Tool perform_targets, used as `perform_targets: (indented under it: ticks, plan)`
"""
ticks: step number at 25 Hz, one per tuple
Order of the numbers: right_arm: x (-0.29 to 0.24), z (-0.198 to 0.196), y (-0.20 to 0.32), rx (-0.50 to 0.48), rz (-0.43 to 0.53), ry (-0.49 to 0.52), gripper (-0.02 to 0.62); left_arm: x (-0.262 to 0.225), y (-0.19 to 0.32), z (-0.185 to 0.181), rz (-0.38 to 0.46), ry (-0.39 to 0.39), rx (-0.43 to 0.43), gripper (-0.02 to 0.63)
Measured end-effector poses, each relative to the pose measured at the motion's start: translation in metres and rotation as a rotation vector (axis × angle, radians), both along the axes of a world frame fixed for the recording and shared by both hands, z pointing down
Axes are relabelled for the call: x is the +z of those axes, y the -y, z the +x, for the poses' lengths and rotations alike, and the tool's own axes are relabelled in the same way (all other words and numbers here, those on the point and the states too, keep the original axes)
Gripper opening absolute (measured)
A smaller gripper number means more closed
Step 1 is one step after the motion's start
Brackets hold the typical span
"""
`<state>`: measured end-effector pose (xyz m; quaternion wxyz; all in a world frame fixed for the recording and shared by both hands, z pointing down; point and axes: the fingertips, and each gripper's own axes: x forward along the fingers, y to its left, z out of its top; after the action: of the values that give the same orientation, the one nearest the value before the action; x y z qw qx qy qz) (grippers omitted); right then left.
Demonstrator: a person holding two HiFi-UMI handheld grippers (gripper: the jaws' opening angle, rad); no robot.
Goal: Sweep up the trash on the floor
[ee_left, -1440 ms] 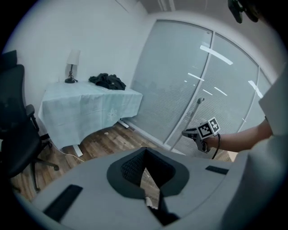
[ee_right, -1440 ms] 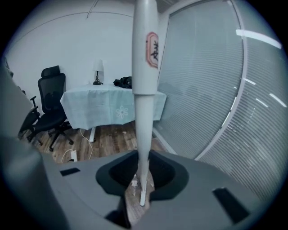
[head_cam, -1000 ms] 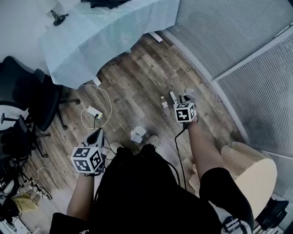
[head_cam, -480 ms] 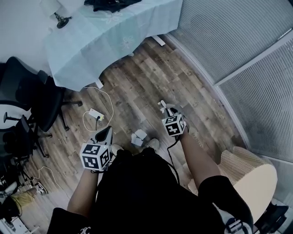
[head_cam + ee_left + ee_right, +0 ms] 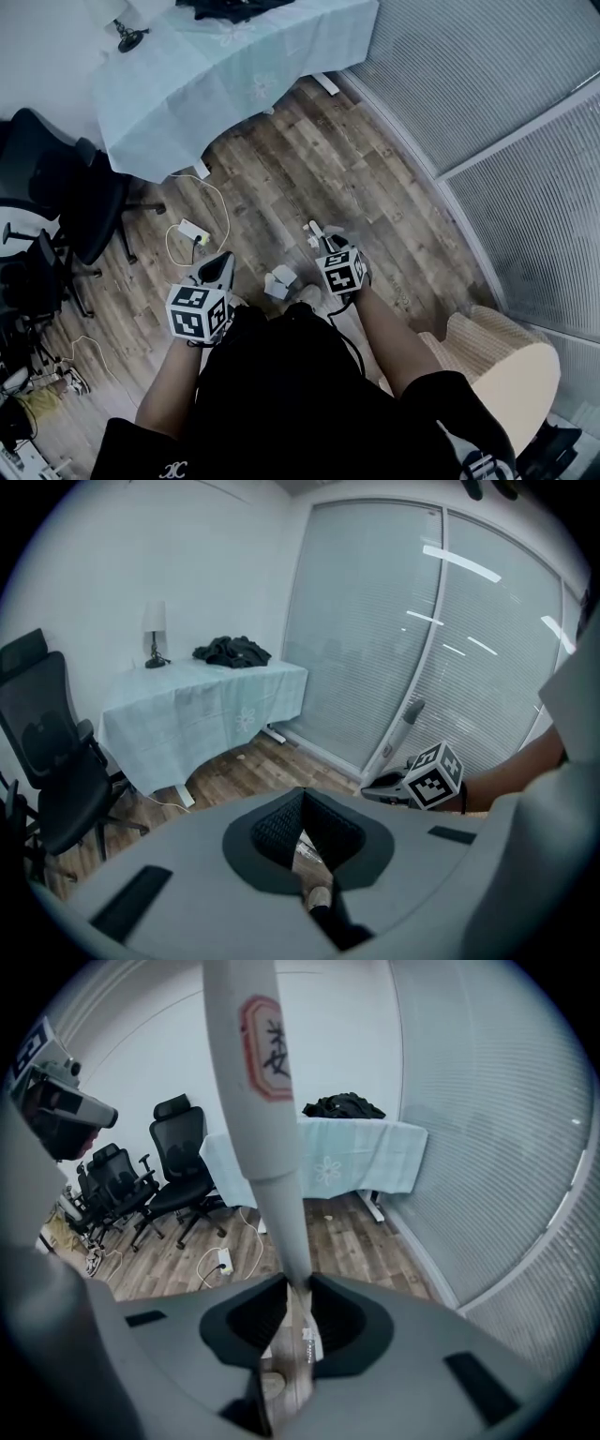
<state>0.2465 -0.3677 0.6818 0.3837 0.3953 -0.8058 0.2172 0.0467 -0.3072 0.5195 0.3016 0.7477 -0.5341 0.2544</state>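
A white handle (image 5: 267, 1129) was clamped in the right claw (image 5: 296, 1288).
The left claw (image 5: 301, 797) was held closed on nothing. Crumpled white trash (image 5: 281, 279) was seen on the wooden floor (image 5: 281, 178) between both claws, touched by neither.

R hand-held gripper (image 5: 298, 1283) round white handle (image 5: 267, 1147)

An office room — black swivel chairs (image 5: 178, 1180) stand by a white wall, a cloth-draped worktop (image 5: 216, 84) nearby, slatted blinds (image 5: 487, 84) over a curved glass wall, a power strip (image 5: 190, 230) trailing cable across the wood-plank floor (image 5: 309, 159).
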Motion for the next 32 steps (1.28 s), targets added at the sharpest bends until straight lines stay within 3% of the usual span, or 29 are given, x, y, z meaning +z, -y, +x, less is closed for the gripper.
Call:
perform_targets:
  ticks: [11, 20, 25, 32]
  plan:
    - [-0.007, -0.055, -0.042, -0.129, -0.064, 0.028, 0.091, 0.005, -0.013, -0.034, -0.006, -0.015, -0.074, -0.005]
    - [-0.053, -0.075, -0.028, -0.098, 0.009, 0.109, 0.085, 0.001, -0.01, -0.048, 0.031, -0.052, -0.08, -0.005]
    - [-0.104, -0.095, -0.02, -0.095, 0.092, 0.184, 0.084, -0.011, -0.001, -0.05, 0.078, -0.07, -0.047, -0.005]
    - [-0.203, -0.116, -0.011, -0.11, 0.315, 0.294, 0.083, -0.043, 0.018, -0.058, 0.17, -0.143, -0.04, -0.005]
